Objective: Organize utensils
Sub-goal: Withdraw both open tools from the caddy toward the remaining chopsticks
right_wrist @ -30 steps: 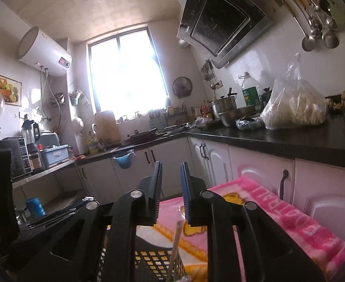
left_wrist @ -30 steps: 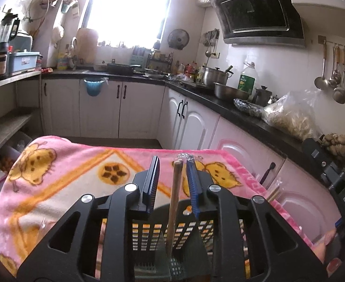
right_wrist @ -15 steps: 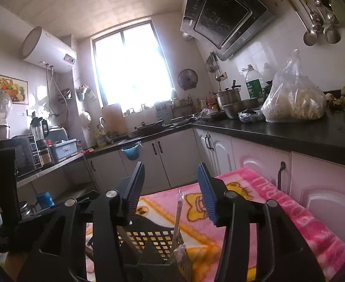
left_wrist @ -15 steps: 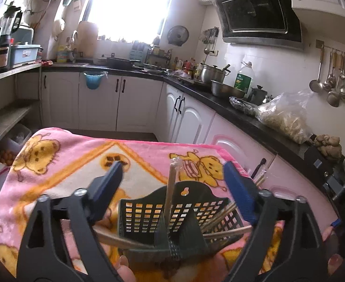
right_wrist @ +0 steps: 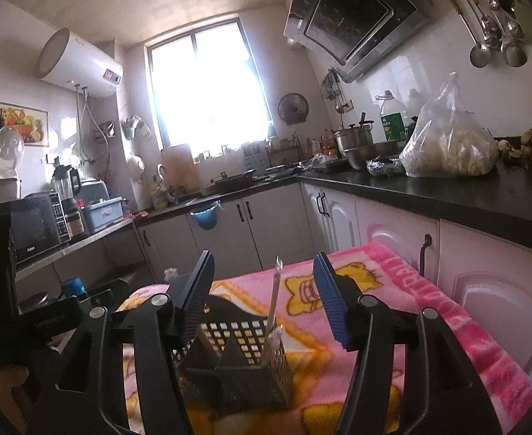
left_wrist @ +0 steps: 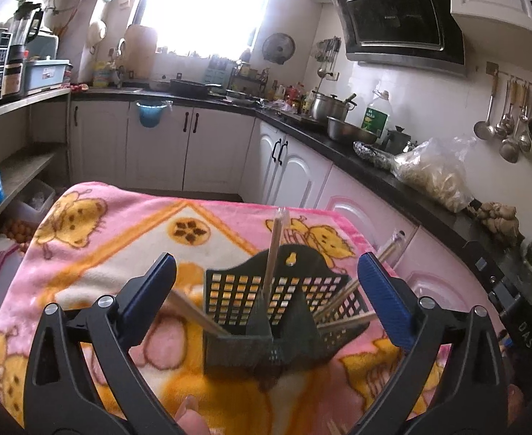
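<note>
1. Standing on the pink cartoon-print fleece blanket (left_wrist: 95,239), the dark green perforated plastic utensil caddy (left_wrist: 276,311) sits between the spread blue-padded fingers of the left gripper (left_wrist: 266,290), which is wide open and grips nothing.
2. One wrapped wooden chopstick (left_wrist: 275,250) stands nearly upright in the caddy's middle; other chopsticks (left_wrist: 353,290) lean out to its right, and one (left_wrist: 193,313) slants out to its left.
3. From the right wrist view, the right gripper (right_wrist: 266,299) is likewise open and empty, with the caddy (right_wrist: 236,362) and upright chopstick (right_wrist: 273,301) between its fingers, touching neither.
4. White kitchen cabinets (left_wrist: 291,170) under a black countertop (left_wrist: 382,166) run just beside the blanket's right edge; bare blanket lies beyond the caddy and to its left.
5. On the counter stand a clear plastic bag of pale food (right_wrist: 447,141), a steel pot (right_wrist: 353,137) and a green-labelled bottle (right_wrist: 392,116).
6. The caddy's base is blurred in both views, and the gripper bodies cover the blanket's near edge.
</note>
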### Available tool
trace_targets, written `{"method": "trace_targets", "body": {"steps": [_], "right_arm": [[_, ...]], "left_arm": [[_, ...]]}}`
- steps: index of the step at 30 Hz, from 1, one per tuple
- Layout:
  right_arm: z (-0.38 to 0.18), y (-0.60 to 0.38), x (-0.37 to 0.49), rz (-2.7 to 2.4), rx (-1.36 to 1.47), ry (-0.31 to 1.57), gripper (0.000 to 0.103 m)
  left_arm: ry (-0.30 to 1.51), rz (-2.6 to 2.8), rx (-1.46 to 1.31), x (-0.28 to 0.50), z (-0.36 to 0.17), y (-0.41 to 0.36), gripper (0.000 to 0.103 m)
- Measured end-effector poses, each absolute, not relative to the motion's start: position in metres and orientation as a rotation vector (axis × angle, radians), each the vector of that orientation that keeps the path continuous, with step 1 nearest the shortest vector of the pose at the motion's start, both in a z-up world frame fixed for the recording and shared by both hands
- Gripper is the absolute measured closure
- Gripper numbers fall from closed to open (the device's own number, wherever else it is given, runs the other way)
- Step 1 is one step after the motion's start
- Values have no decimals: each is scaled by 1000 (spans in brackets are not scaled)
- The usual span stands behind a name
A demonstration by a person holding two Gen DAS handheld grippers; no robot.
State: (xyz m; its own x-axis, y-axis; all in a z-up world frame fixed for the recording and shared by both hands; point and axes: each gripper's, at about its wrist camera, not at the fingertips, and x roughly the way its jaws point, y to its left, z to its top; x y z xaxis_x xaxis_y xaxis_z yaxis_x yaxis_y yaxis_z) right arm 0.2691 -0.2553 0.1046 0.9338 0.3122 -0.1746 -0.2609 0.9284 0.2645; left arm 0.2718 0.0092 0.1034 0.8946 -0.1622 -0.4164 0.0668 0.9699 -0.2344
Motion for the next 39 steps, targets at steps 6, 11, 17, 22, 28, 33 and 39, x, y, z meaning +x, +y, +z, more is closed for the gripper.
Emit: {"method": "trace_targets", "body": {"steps": [6,11,17,22,28,33,39], "right_arm": [[97,-254,253,317,220,261,48],[88,-249,237,340,191,299,48],[80,-247,222,366,185,342,49],[71,-241,211,381,162,386,52],[61,-238,199,395,141,433,54],[56,-236,191,405,127,458,58],[50,-234,186,428,110,500,66]], "left_arm": [[492,-124,-217,251,94,13,11],[518,-137,-209,235,87,13,11],[537,-144,-199,216,79,12,12],[558,-145,-216,204,70,16,12],[577,-135,-224,194,62,22,12],[596,-121,-237,185,55,30,11],[622,-105,-240,177,46,36,12]]}}
